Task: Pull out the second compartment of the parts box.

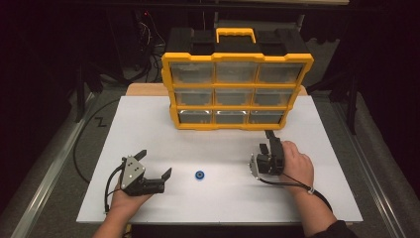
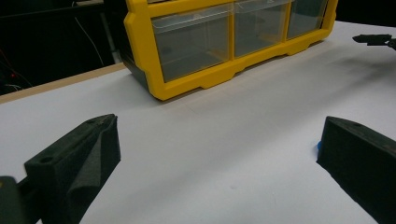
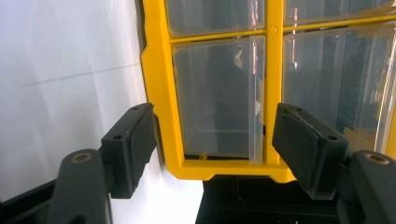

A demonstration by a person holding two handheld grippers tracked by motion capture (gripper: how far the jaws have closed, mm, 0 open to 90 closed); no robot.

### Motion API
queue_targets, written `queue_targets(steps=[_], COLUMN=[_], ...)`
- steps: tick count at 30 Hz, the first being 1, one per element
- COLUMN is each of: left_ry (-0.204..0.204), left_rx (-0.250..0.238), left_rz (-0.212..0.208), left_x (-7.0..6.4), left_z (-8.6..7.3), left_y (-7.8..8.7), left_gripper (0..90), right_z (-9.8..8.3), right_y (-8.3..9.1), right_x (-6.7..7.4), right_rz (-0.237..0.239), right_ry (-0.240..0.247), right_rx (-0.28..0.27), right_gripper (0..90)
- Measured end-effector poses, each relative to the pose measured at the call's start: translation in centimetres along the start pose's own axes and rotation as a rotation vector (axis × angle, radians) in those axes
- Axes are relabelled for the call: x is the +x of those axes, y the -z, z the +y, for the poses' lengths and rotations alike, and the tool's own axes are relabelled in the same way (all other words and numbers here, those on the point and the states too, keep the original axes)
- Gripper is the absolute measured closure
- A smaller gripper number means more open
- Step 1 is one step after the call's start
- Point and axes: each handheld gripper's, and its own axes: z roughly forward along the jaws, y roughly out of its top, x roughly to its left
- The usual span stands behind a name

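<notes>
Yellow plastic framed the drawer organizer point(image 1: 236, 91) that stood upright at the far side of the white table point(image 1: 148, 124), nine clear drawers in three rows, its carry handle point(image 1: 236, 34) on top. On the near left, the person's left hand point(image 1: 126, 201) held the left gripper point(image 1: 156, 165) low over the table, jaws spread wide apart with nothing between them (its grey three-cornered plate point(image 1: 132, 169) faced up). A small blue ring-shaped part point(image 1: 200, 175) lay flat on the table just to the right of that gripper, apart from it; in the left gripper view a sliver of blue peeked out beside the right-hand jaw. Over on the right, the right hand point(image 1: 296, 163) held the right gripper point(image 1: 267, 140) pointed at the organizer's bottom row, near the right end. In the right gripper view its jaws stood open, empty, framing one clear drawer point(image 3: 219, 98) and not touching it. A black cable point(image 1: 317, 194) trailed back past the wrist.
</notes>
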Motion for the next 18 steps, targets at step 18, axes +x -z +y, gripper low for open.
queue_targets(steps=[18], left_ry=[-0.007], left_rx=[-0.004], left_rz=[-0.004], left_x=[0.0], left_z=[0.0], left_y=[0.1], left_gripper=[0.1], right_z=[2.8], right_y=[0.0], right_x=[0.1], right_rz=[-0.005], right_ry=[0.015], right_rx=[-0.038], right_gripper=[39.2])
